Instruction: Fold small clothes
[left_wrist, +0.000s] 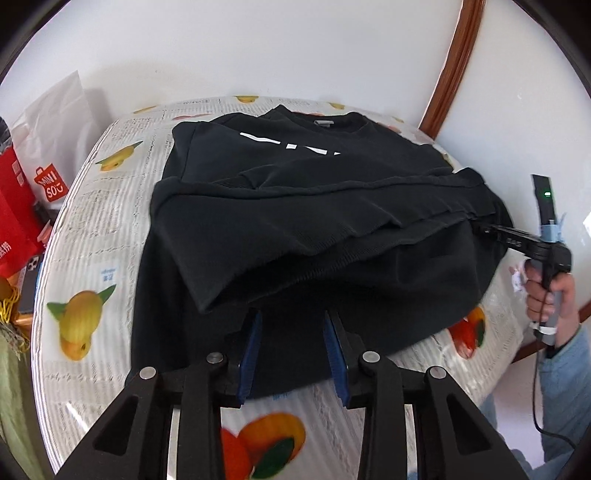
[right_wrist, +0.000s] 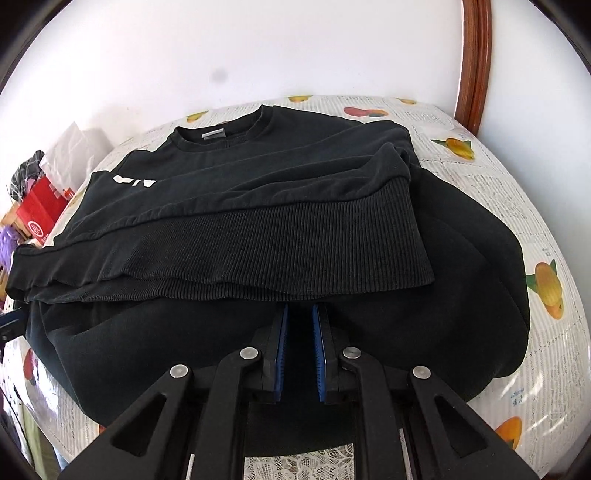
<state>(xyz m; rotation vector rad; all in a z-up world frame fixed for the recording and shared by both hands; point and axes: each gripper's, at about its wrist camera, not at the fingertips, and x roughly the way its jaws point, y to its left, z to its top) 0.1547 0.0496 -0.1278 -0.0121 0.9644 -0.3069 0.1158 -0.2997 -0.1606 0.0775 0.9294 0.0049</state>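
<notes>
A black sweatshirt (left_wrist: 317, 229) spread across a round table (left_wrist: 85, 221), collar at the far side by the wall, white lettering (left_wrist: 291, 146) partly showing across the chest. Lower half doubled up over the body, ribbed hem band (right_wrist: 314, 240) lying across the middle in a thick crosswise roll, a rounded bulge of cloth sagging below it toward the near edge. Covered by a tablecloth (right_wrist: 491, 173) printed like newspaper with yellow and orange fruit, a strip of white lace showing at the near rim in the right wrist view. Left gripper (left_wrist: 291, 354) at the near fold, blue pads (left_wrist: 251, 354) set wide apart, released, tips at the edge of the raised flap with cloth lying between and beneath them. Right gripper (right_wrist: 299, 350) pushed under the ribbed band at the other side, pads (right_wrist: 282, 354) close together but with a narrow gap visible; whether any cloth is pinched at the hidden tips cannot be told. In the left wrist view, right gripper (left_wrist: 484, 229) reaching into the fold from the right, held by a hand (left_wrist: 550, 295) in a light blue sleeve, a cable hanging below. Beyond the table on the left, a red shopping bag (left_wrist: 14, 206) and a white plastic bag (left_wrist: 59, 122) against the white wall (left_wrist: 258, 48); a curved brown wooden frame (left_wrist: 454, 66) at the right.
</notes>
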